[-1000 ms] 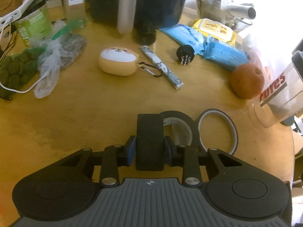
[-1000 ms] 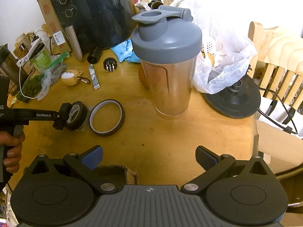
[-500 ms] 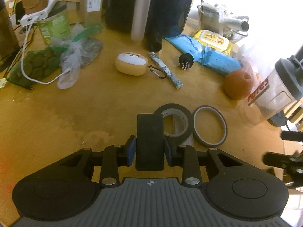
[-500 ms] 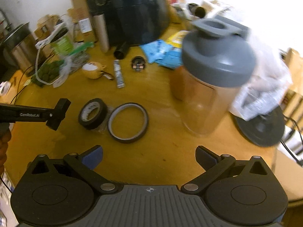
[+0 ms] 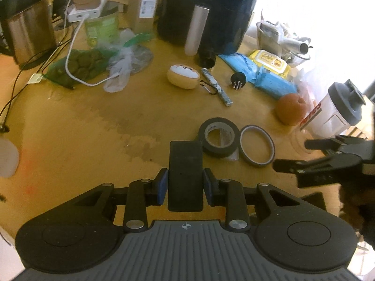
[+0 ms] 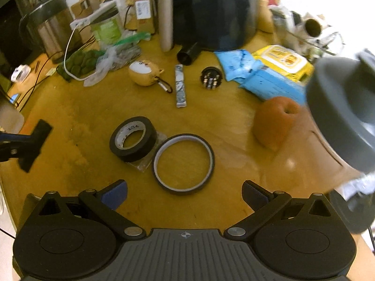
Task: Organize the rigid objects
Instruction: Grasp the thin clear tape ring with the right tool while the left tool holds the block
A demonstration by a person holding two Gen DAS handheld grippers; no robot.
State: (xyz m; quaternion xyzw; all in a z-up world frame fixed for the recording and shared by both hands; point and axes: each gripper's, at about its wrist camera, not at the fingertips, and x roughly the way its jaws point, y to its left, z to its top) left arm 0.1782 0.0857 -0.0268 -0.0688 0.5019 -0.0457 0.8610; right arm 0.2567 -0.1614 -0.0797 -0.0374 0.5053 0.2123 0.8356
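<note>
You've got 2 tape rolls lying flat on the wooden table [image 6: 70,107], mid-table. Black roll [image 6: 133,138]: thick, wide, white inner core with printing, sitting on a scrap of clear wrapper [image 6: 150,161]. Thin roll [image 6: 183,164]: larger ring, dark outer band, pale inner edge, table visible through it. It lies just beside the black roll, on its right; can't tell if they touch.

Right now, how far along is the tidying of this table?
Barely started. Nothing looks sorted: the black tape roll, thin tape ring and earbud case lie loose on the table. The left hand-held gripper is shut and empty; the right hand-held gripper hovers open near the ring.
</note>
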